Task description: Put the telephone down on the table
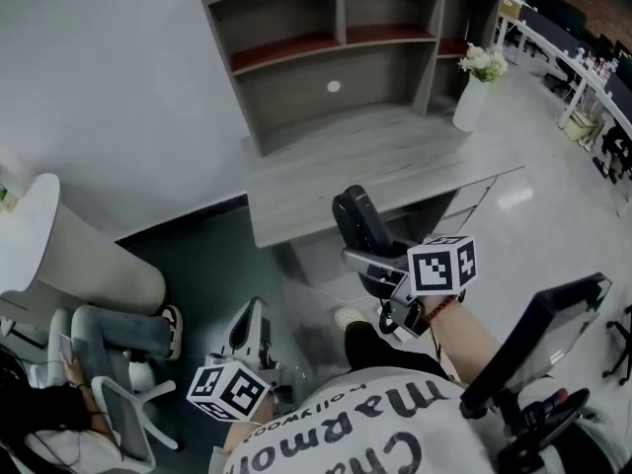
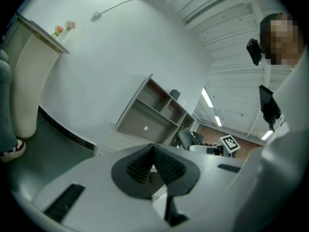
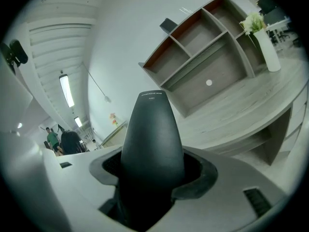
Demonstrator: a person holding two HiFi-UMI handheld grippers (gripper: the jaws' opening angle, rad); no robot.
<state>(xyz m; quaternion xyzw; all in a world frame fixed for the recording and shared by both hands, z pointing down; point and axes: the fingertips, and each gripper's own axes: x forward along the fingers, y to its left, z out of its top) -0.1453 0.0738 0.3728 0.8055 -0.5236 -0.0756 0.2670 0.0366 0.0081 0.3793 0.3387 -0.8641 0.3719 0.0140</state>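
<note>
A black telephone handset (image 1: pixel 359 219) (image 3: pixel 152 134) juts forward from my right gripper (image 1: pixel 369 256) (image 3: pixel 152 173), which is shut on its lower end. In the head view the handset hangs in the air just in front of the grey wooden table (image 1: pixel 415 161), near its front edge. The table (image 3: pixel 241 105) lies ahead and to the right in the right gripper view. My left gripper (image 1: pixel 254 314) (image 2: pixel 153 151) is low at the left, over the floor. Its ribbed pads (image 2: pixel 137 166) meet at the tips with nothing between them.
A grey shelf unit (image 1: pixel 346 47) stands at the back of the table. A white vase with flowers (image 1: pixel 472 95) is at its right end. A seated person's legs (image 1: pixel 123 332) are at the left. A dark screen on a stand (image 1: pixel 541 336) is at the right.
</note>
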